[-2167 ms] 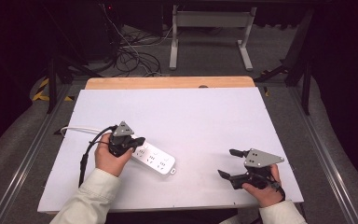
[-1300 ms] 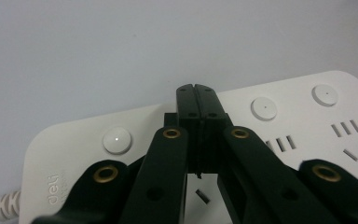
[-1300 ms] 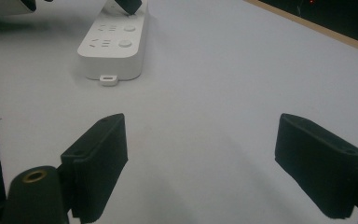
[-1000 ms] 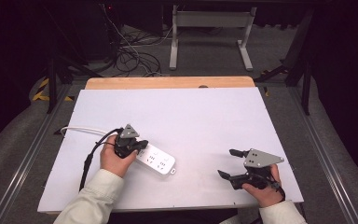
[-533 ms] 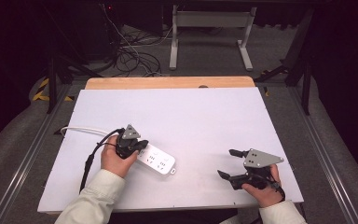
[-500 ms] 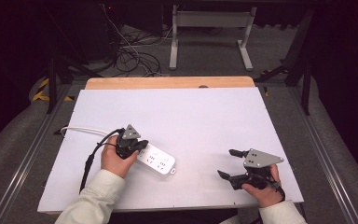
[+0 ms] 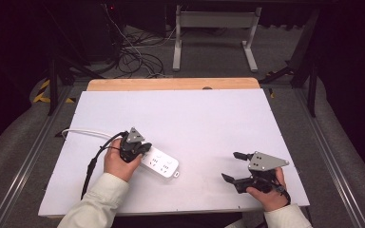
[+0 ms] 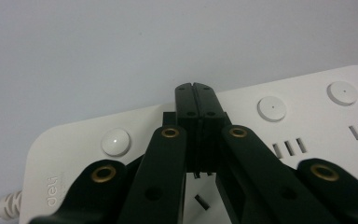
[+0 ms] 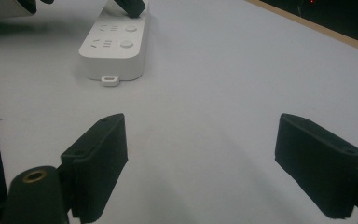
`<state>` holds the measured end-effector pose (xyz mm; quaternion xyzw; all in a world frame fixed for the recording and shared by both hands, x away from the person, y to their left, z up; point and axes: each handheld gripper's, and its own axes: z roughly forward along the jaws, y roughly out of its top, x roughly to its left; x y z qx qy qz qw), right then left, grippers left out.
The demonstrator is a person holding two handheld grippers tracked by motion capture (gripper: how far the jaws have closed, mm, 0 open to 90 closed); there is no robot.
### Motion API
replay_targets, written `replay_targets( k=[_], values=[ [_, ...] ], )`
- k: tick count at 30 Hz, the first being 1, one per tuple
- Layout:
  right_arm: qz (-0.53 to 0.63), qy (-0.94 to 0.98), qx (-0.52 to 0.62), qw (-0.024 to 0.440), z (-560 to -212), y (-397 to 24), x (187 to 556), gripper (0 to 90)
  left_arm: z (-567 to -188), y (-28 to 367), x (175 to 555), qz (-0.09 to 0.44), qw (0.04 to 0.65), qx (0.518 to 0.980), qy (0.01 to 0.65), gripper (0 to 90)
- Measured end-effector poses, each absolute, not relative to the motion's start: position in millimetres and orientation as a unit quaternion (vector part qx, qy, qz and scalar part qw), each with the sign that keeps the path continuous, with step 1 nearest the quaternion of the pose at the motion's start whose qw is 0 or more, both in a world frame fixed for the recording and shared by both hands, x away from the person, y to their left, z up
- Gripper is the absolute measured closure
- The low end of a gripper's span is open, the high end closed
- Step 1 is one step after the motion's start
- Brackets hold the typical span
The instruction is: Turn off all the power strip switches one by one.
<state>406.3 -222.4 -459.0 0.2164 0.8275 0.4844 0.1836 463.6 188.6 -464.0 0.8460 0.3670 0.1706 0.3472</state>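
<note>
Left gripper (image 8: 196,91), held in the person's left hand (image 7: 119,164), has its two black jaws pressed flat together with nothing pinched between them; seen from the left gripper view, their tips sit over the top face of a white power strip (image 8: 307,121), just beside a round white button (image 8: 116,141) at about 9 o'clock from the tips. From the high view this gripper (image 7: 140,148) lies at roughly 8 o'clock on the white table (image 7: 185,118), over the cord end of the power strip (image 7: 164,165), whose body runs from the gripper toward 4 o'clock. A white cord (image 7: 83,132) leaves the strip toward 10 o'clock, and the gripper's own black cable (image 7: 91,166) trails toward 7 o'clock. Right gripper (image 7: 232,166), in the person's right hand (image 7: 268,192), rests low at about 4 o'clock on the table, well apart from the strip, with its jaws spread wide and empty, pointing toward 9 o'clock. In the right gripper view the gripper (image 9: 200,144) shows bare white surface between its jaws, and the power strip (image 9: 116,46) lies farther off at 11 o'clock, a small tab on its near end. Beyond the table's far wooden edge (image 7: 171,84), tangled cables (image 7: 138,59) lie on the floor.
</note>
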Motion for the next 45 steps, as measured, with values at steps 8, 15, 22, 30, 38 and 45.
replay_targets(
  k=[8,15,22,30,38,45],
  values=[
    [0.485,0.827,0.217,0.183,-459.7,-224.2,407.9,17.8,-447.0,198.9,459.1,0.175,0.393,0.824,0.369,90.0],
    [0.485,0.827,0.217,0.181,-459.4,-223.8,407.1,17.8,-444.2,202.1,458.4,0.176,0.393,0.824,0.370,90.0],
    [0.485,0.827,0.217,0.181,-459.7,-223.0,407.6,17.8,-436.9,205.3,457.5,0.187,0.396,0.820,0.369,90.0],
    [0.485,0.828,0.217,0.181,-459.8,-223.5,407.7,17.7,-433.6,223.5,464.7,0.204,0.382,0.816,0.382,90.0],
    [0.484,0.828,0.217,0.182,-460.0,-223.4,408.0,17.7,-445.3,240.5,476.1,0.188,0.383,0.807,0.407,90.0],
    [0.484,0.828,0.217,0.182,-460.1,-223.4,407.8,17.7,-451.7,236.9,479.3,0.180,0.375,0.814,0.405,90.0]
  ],
)
